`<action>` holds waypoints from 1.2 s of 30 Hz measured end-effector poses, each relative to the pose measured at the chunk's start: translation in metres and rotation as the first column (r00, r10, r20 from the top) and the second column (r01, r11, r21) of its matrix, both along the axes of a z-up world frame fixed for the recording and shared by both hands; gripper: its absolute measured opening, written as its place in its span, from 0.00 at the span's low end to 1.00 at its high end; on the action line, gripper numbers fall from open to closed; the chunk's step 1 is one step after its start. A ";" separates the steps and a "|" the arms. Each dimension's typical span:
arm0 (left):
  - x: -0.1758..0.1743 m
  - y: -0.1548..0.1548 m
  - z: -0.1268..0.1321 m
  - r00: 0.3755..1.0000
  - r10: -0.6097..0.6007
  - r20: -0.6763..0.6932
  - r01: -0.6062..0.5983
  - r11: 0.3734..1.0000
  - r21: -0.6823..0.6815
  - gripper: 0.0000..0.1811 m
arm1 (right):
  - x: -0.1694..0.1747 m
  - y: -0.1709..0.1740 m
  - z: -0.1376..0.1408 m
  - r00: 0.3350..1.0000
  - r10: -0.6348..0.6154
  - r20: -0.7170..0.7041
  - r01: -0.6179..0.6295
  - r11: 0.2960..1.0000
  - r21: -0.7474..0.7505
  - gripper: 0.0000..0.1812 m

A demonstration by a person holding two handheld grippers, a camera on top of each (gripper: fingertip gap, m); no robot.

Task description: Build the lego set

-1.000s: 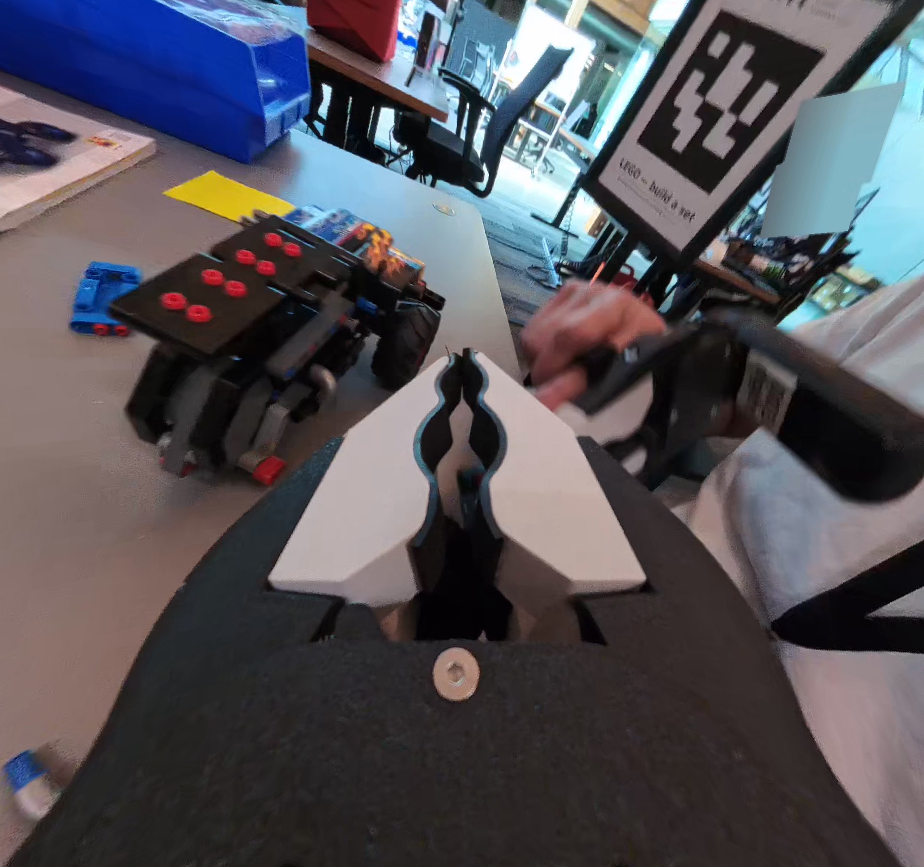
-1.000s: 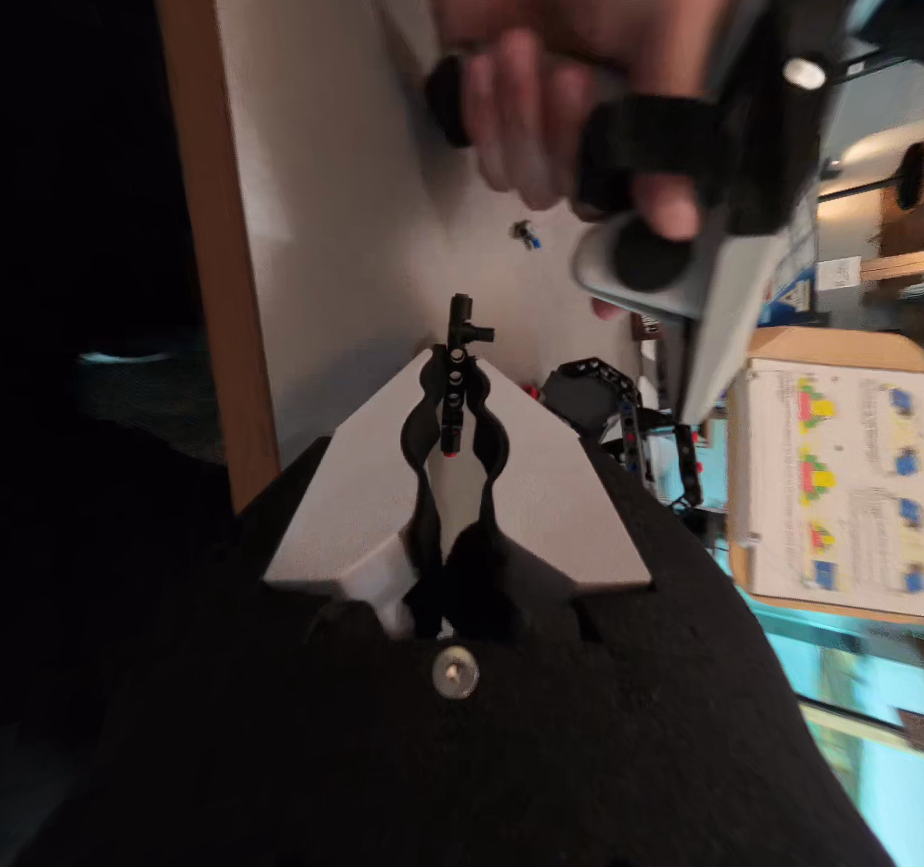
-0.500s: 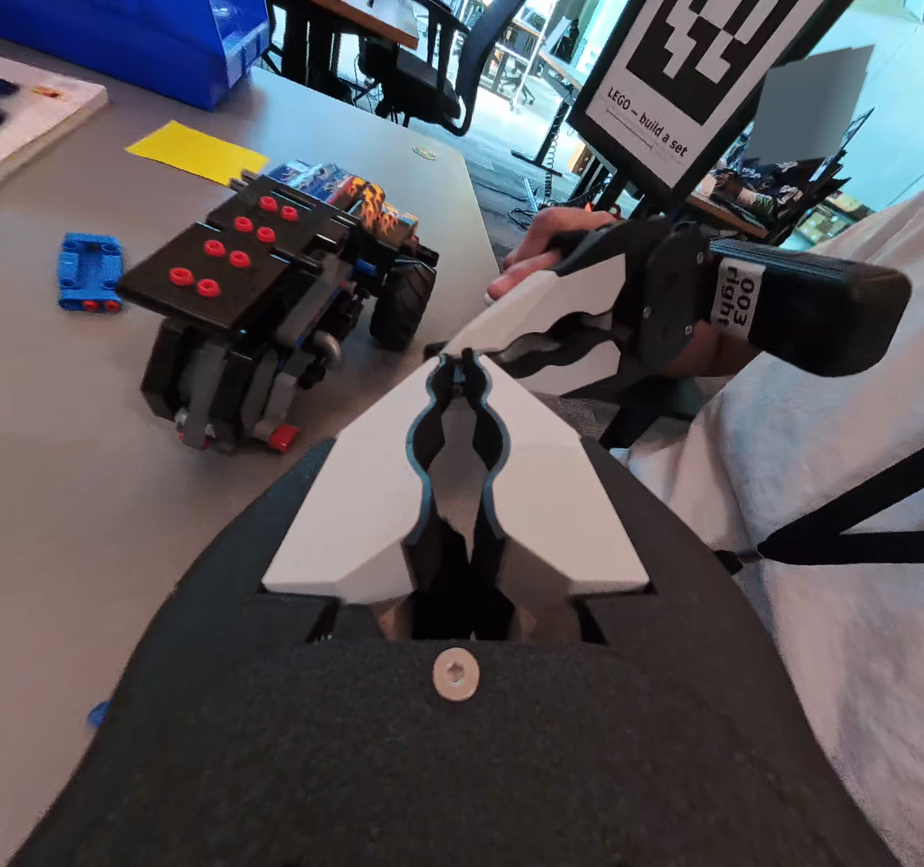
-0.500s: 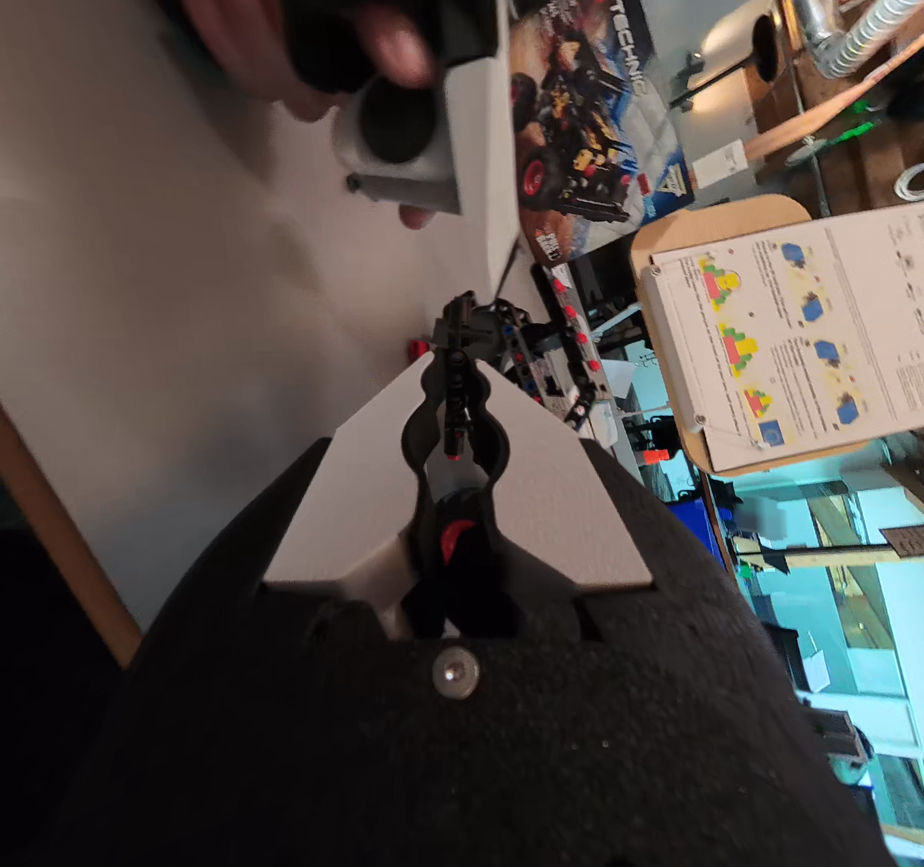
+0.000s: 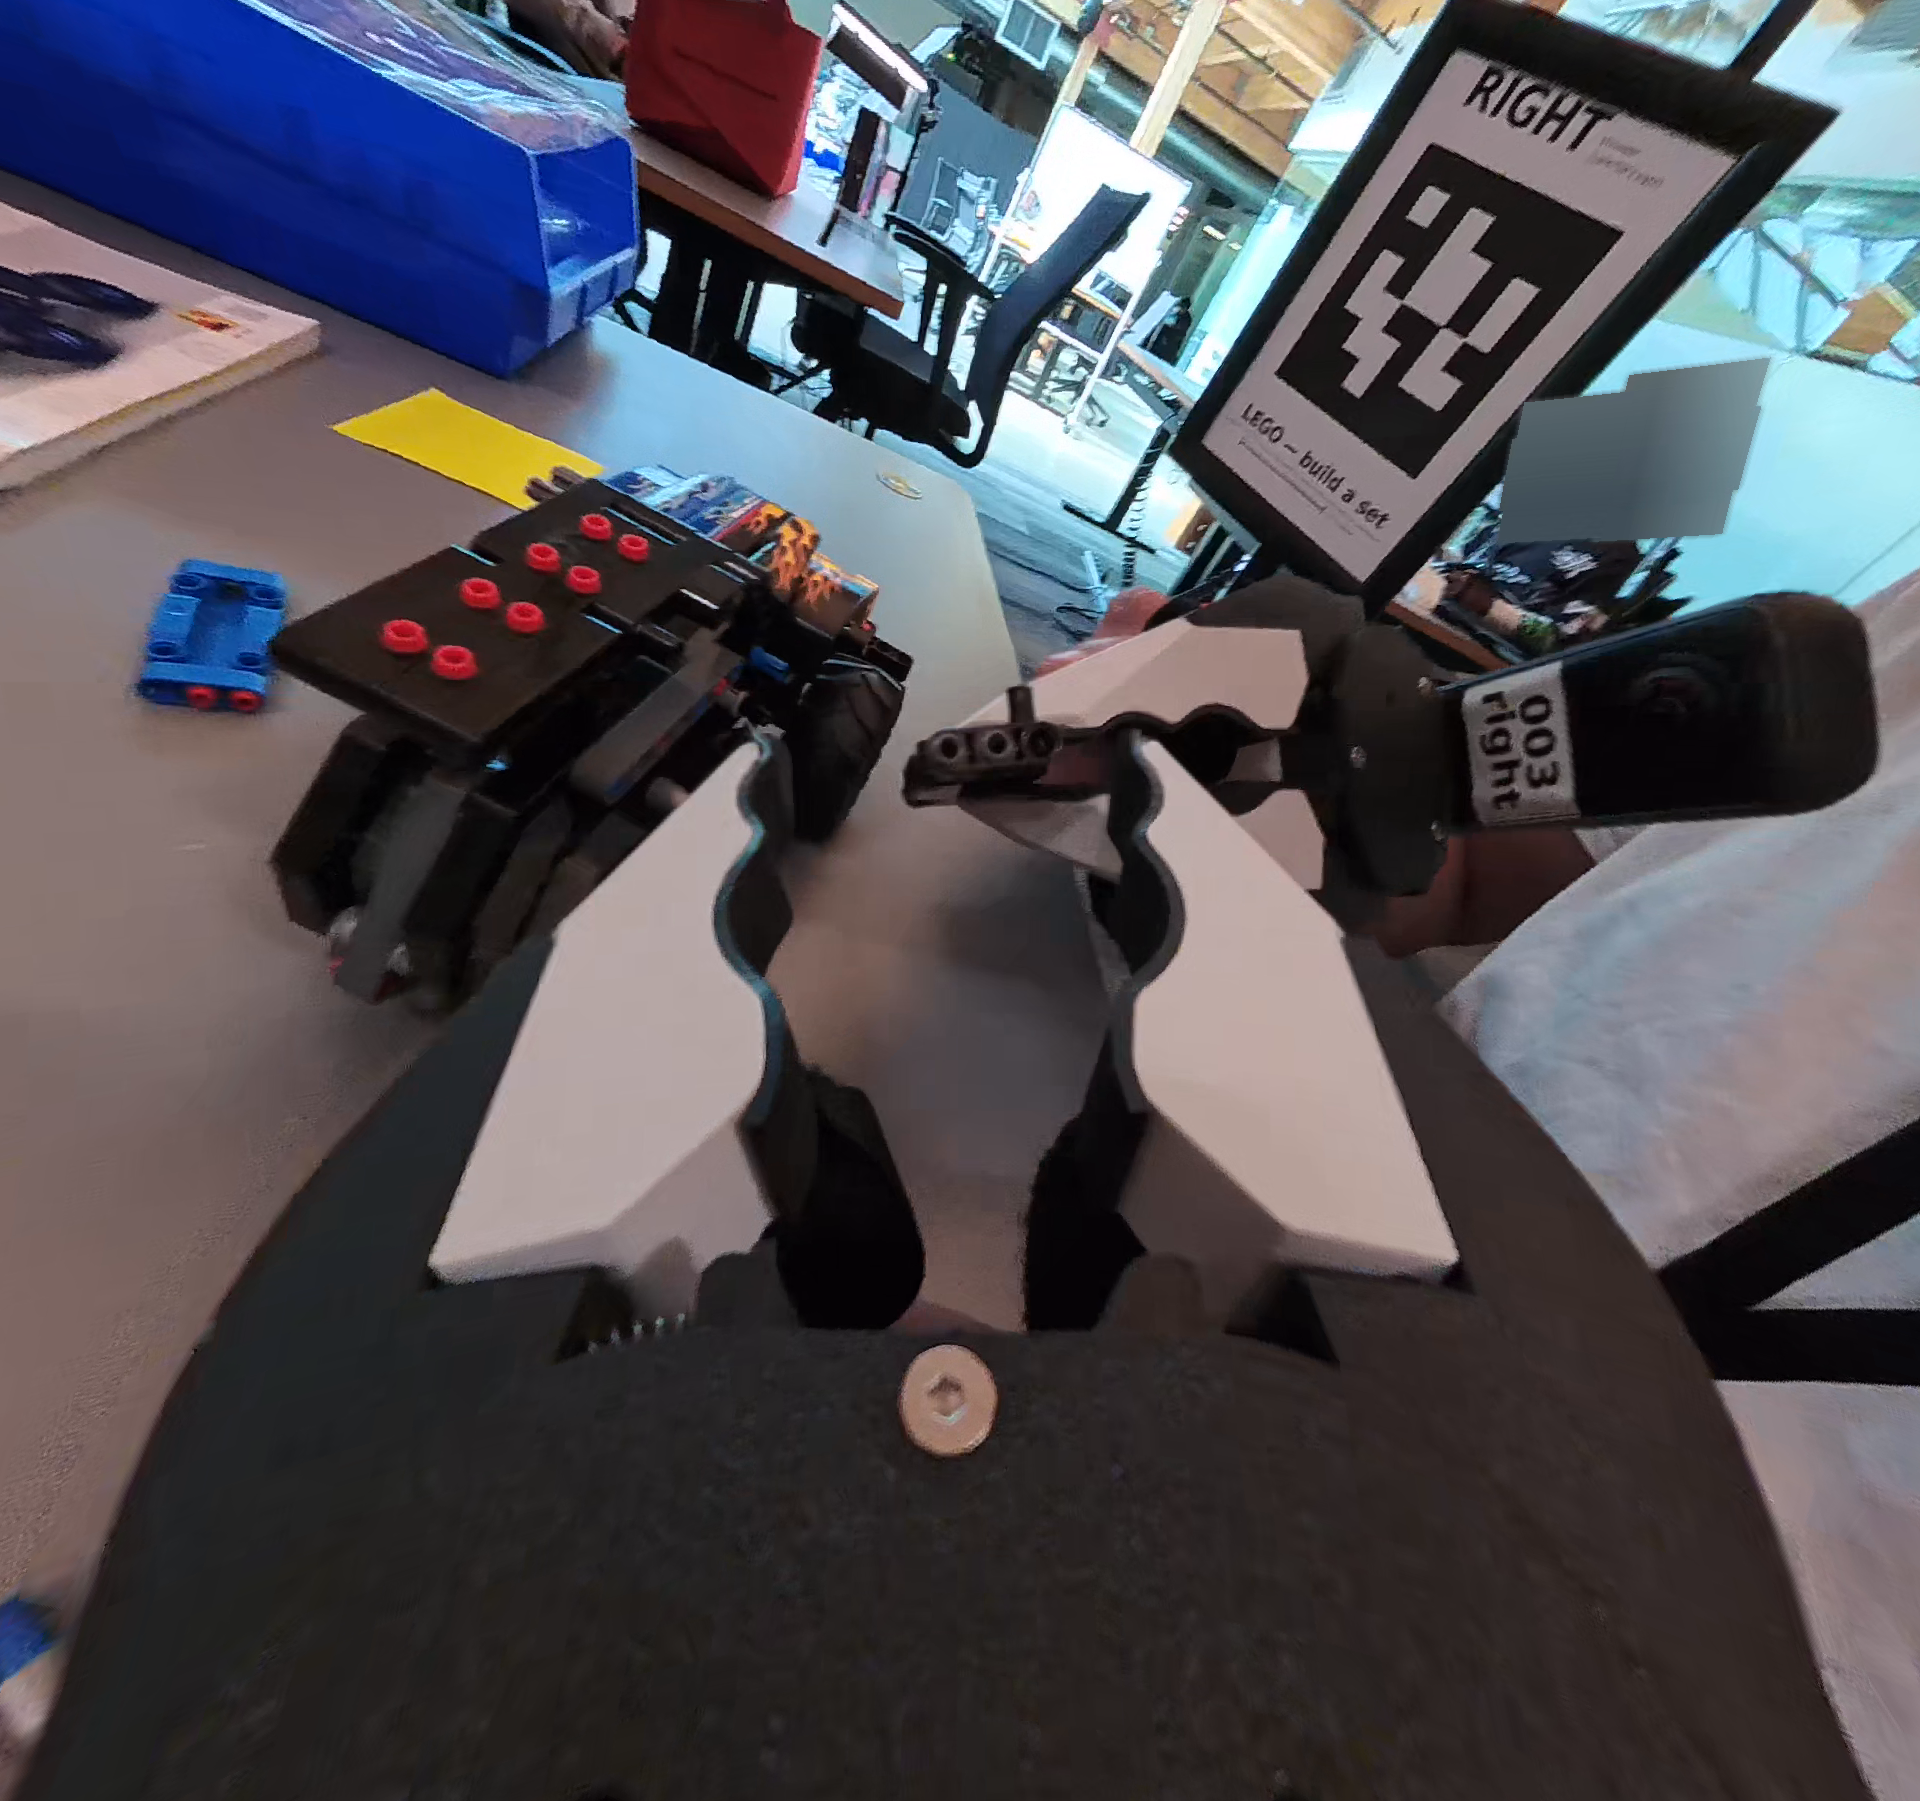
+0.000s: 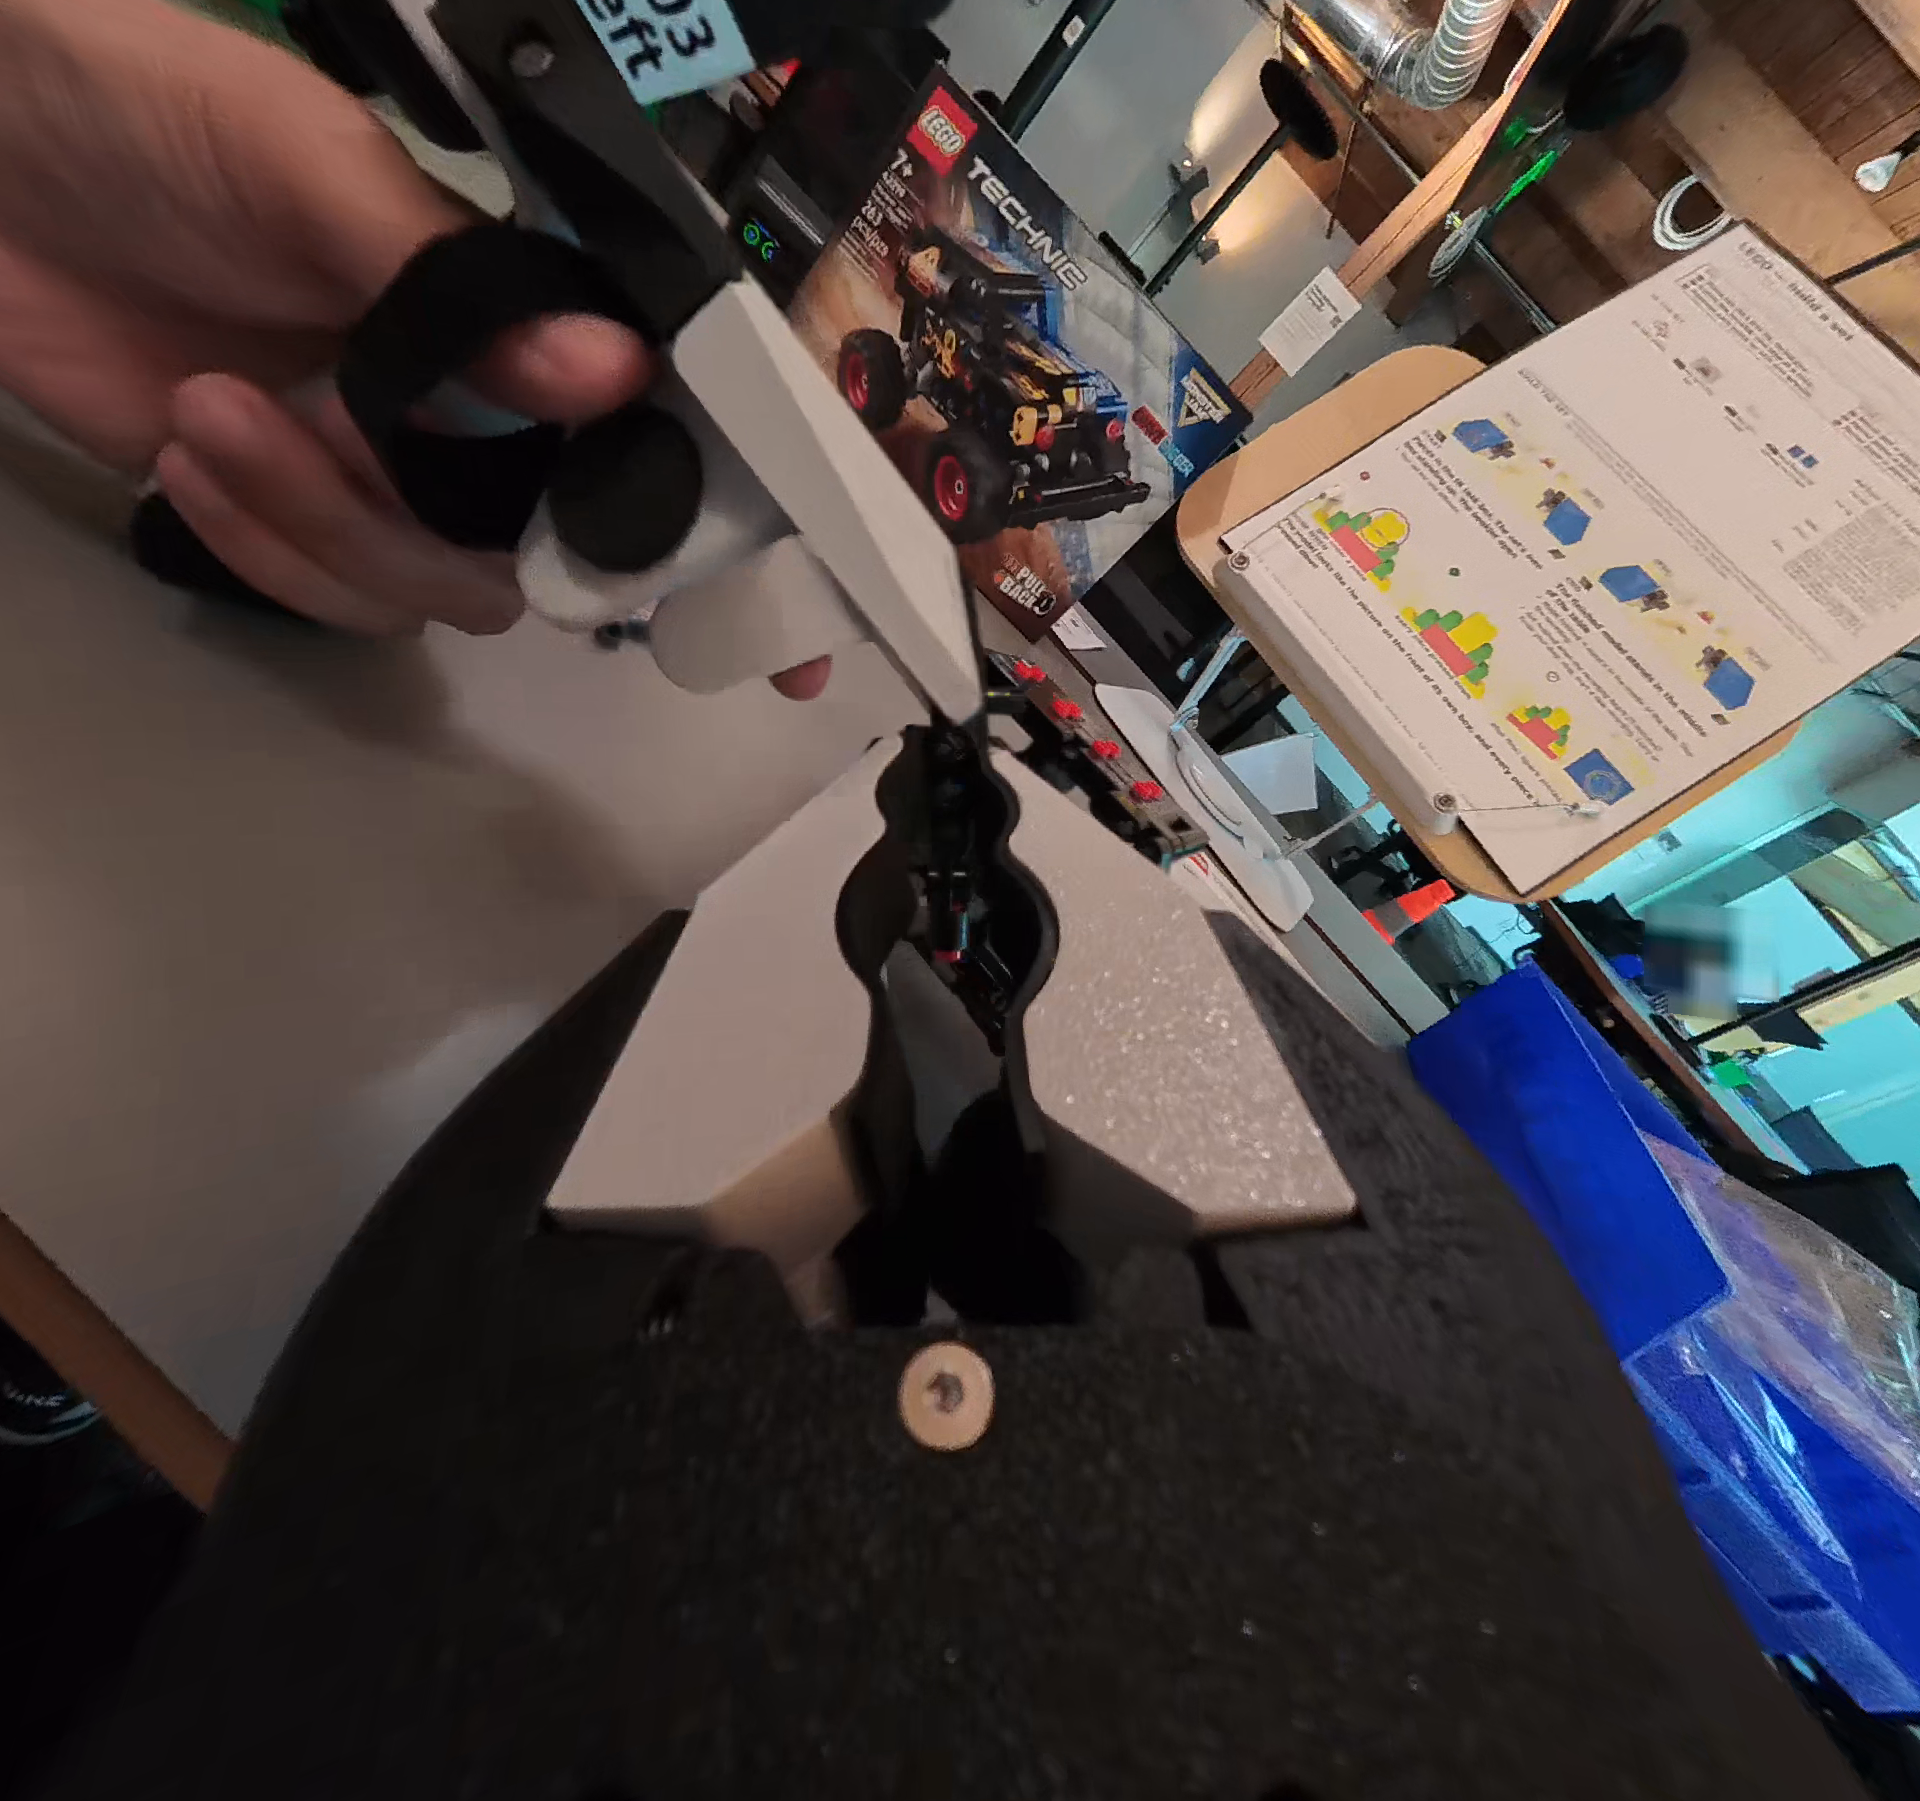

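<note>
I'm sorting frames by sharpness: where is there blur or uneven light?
Left wrist view: evenly lit, black brick model slightly soft, straight edges bowed by the wide-angle lens. Right wrist view: hand motion-blurred, lower left dark, windows at right washed out and cyan.

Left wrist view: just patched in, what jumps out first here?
The black toy truck with red studs sits on the grey table, just left of the open left tongs. From the right, the right tongs come in shut on a small black pin-hole piece. A black-and-white marker sign stands behind.
</note>
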State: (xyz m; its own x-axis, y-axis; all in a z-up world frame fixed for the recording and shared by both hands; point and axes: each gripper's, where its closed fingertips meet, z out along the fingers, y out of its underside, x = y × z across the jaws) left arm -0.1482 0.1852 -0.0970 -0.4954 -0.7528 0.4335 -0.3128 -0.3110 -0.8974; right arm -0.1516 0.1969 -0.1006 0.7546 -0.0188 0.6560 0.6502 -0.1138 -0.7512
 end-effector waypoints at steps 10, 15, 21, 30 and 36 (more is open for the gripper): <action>-0.009 -0.005 -0.004 0.998 -0.048 0.026 0.044 0.987 0.153 0.15 | -0.012 0.003 -0.009 0.966 0.094 -0.241 -0.099 0.995 -0.008 0.05; -0.011 0.012 -0.001 0.987 0.016 0.157 -0.085 0.891 0.445 0.15 | -0.019 -0.005 -0.003 0.850 0.240 -0.470 -0.276 0.961 -0.008 0.10; -0.012 0.007 -0.016 0.915 -0.086 0.394 -0.336 0.375 0.864 0.15 | -0.017 -0.018 0.009 0.320 0.290 -0.902 -0.558 0.827 0.068 0.12; -0.013 -0.009 -0.022 0.889 -0.147 0.435 -0.395 0.236 0.888 0.15 | -0.027 -0.018 -0.018 0.500 0.266 -0.824 -0.584 0.806 -0.094 0.05; -0.012 -0.006 -0.023 0.883 -0.149 0.445 -0.426 0.144 0.893 0.15 | -0.027 -0.017 -0.023 0.537 0.244 -0.808 -0.568 0.812 -0.133 0.02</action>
State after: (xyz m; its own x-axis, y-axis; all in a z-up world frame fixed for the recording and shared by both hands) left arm -0.1600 0.1796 -0.1203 -0.2023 -0.4589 -0.8652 0.0335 0.8797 -0.4744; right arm -0.1785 0.1803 -0.1240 0.8249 0.5165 -0.2299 -0.0545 -0.3321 -0.9417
